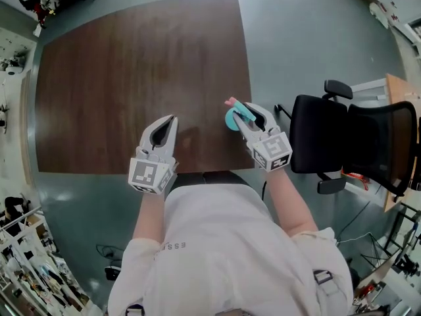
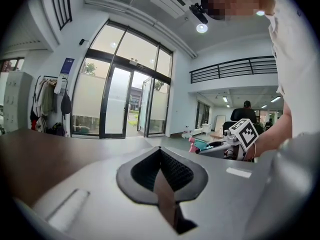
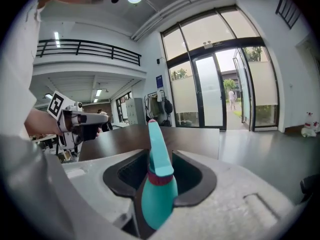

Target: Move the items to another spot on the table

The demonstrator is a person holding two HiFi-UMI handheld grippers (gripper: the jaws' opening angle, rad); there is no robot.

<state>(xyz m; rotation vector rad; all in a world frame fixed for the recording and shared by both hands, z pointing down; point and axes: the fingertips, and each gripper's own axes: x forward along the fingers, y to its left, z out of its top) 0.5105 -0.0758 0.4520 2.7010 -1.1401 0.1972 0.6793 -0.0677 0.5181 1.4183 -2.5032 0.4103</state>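
A teal bottle-shaped item (image 3: 159, 194) with a magenta band and a pink tip sits between the jaws of my right gripper (image 3: 160, 169), which is shut on it, tip pointing forward. In the head view the right gripper (image 1: 245, 108) holds the teal item (image 1: 233, 117) over the right edge of the brown table (image 1: 131, 78), near the front. My left gripper (image 1: 172, 118) hovers over the table's front edge, shut, with nothing between its pads (image 2: 161, 156). From the left gripper view, the right gripper (image 2: 220, 146) and its item (image 2: 200, 144) show off to the right.
A black office chair (image 1: 355, 137) stands close to the table's right side. The tabletop shows no other objects. Grey floor surrounds the table, with clutter at the room's far left and lower right edges. The person stands at the table's front edge.
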